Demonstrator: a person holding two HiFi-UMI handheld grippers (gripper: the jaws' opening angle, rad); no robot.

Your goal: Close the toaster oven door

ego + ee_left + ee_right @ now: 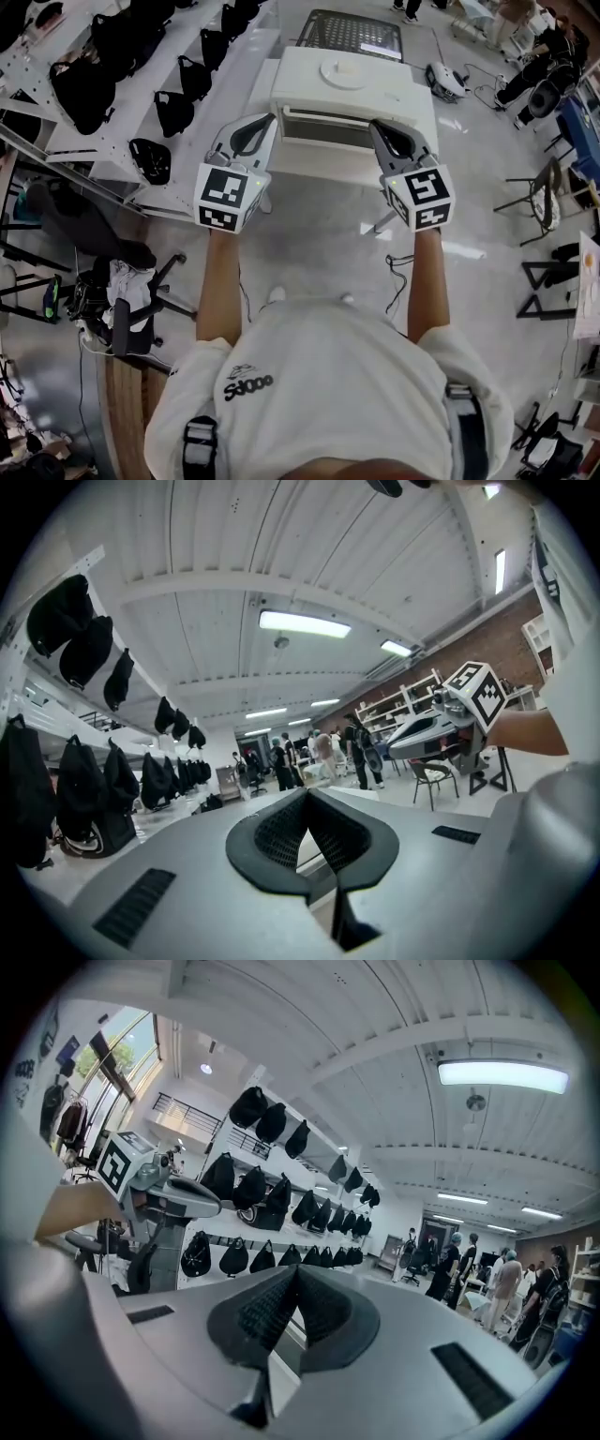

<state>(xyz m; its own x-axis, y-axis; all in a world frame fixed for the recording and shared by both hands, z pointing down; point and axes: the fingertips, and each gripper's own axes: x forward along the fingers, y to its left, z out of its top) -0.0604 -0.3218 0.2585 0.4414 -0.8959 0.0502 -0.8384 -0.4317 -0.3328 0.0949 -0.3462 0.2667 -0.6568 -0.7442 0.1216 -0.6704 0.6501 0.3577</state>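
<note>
**Gripper state**
- The left gripper (266, 122) (307, 795) has its jaws fully together, ribbed pads meeting along the centre line. Nothing is between them.
- The right gripper (377, 125) (295, 1272) is the same, with jaws pressed together and no load.
- Both are held out level in front of the person, side by side and well apart. Each marker cube faces up toward the head camera.
- Each gripper view shows the other gripper off to the side – the right one at (441, 726), the left one at (167, 1190).

**Task item**
- The toaster oven (352, 89) is a white box on a white table (425, 117), directly ahead of the person and between the two grippers' lines of reach.
- A round white disc (345, 73) lies on its top.
- Its dark front panel (323, 128) faces the person. At this steep angle it may be either the glass of the door or the open cavity – the head view does not settle which.
- No jaw appears to be touching the oven.

**Surroundings**
- A dark wire rack (353, 33) stands behind the table.
- White shelving with black bags (173, 111) runs along the left.
- People stand in the distance (323, 752).
</note>
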